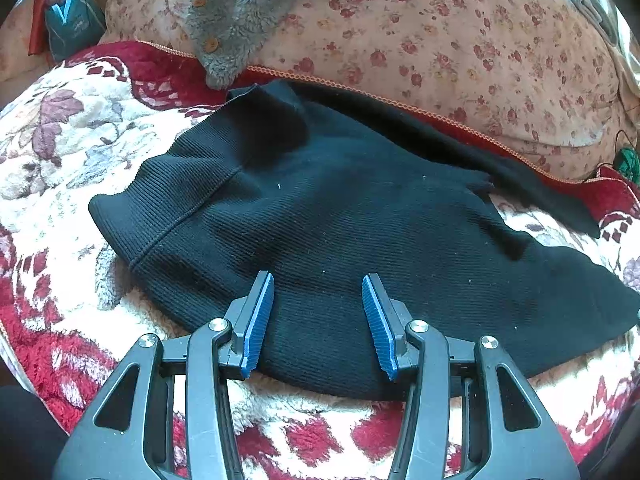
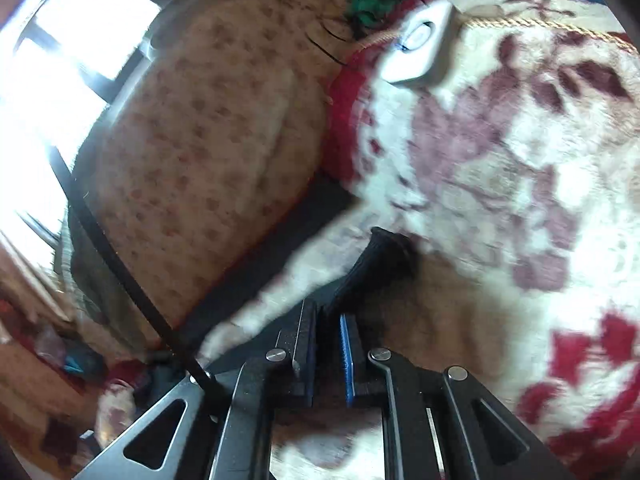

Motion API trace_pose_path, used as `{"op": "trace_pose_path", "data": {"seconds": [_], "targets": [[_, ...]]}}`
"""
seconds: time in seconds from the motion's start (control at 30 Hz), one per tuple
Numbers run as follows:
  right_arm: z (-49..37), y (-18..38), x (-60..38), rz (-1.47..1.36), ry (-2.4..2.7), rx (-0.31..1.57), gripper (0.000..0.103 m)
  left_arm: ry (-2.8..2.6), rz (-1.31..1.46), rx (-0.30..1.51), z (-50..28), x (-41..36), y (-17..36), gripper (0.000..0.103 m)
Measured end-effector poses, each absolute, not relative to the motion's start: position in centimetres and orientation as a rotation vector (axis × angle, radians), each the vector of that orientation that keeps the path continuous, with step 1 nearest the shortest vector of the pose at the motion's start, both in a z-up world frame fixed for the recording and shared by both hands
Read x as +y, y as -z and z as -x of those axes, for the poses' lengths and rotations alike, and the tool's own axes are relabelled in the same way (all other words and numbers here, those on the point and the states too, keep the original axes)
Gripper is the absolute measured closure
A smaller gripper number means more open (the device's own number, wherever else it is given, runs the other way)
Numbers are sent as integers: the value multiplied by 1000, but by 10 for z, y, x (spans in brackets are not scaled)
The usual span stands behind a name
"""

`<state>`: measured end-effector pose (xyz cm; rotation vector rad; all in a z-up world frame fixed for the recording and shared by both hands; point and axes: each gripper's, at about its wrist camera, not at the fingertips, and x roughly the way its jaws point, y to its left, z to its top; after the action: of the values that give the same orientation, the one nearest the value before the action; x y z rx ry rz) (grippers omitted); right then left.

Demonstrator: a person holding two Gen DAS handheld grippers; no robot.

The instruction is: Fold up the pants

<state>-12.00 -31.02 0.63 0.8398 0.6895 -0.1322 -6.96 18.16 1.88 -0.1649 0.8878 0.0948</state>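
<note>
Black ribbed pants (image 1: 320,216) lie spread on a red-and-white floral blanket (image 1: 60,168), waistband to the left and legs running off to the right. My left gripper (image 1: 318,300) is open, its blue pads hovering over the near edge of the pants, holding nothing. In the right wrist view my right gripper (image 2: 328,320) is shut on a bunched end of the black pants (image 2: 372,256), which sticks up between the pads above the blanket (image 2: 520,160). Another strip of the black fabric (image 2: 280,248) runs off to the left. That view is blurred.
A floral pillow (image 1: 440,40) lies behind the pants with a grey fleece garment (image 1: 240,12) on it. A teal packet (image 1: 72,24) sits at the far left. A white device (image 2: 420,44) and green yarn (image 2: 376,0) lie on the blanket's far side.
</note>
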Motion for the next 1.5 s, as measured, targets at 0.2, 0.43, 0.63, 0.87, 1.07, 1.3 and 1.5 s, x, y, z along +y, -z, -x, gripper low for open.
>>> {"op": "trace_pose_path", "data": {"seconds": [0.2, 0.43, 0.63, 0.87, 1.07, 1.3, 1.5], "targets": [[134, 4, -330, -914, 287, 787, 86, -61, 180, 920, 70, 187, -25, 57], [117, -49, -303, -809, 52, 666, 53, -21, 195, 898, 62, 196, -51, 57], [55, -56, -237, -755, -255, 785, 53, 64, 292, 948, 21, 195, -65, 57], [-15, -29, -219, -902, -295, 836, 53, 119, 393, 991, -42, 182, -70, 57], [-52, 0, -235, -977, -188, 916, 52, 129, 493, 1073, -94, 177, -52, 57], [-69, 9, -244, -970, -151, 912, 52, 111, 541, 1075, -121, 176, -43, 57], [-80, 14, -250, -989, -123, 908, 51, 97, 530, 1094, -139, 169, -36, 57]]}}
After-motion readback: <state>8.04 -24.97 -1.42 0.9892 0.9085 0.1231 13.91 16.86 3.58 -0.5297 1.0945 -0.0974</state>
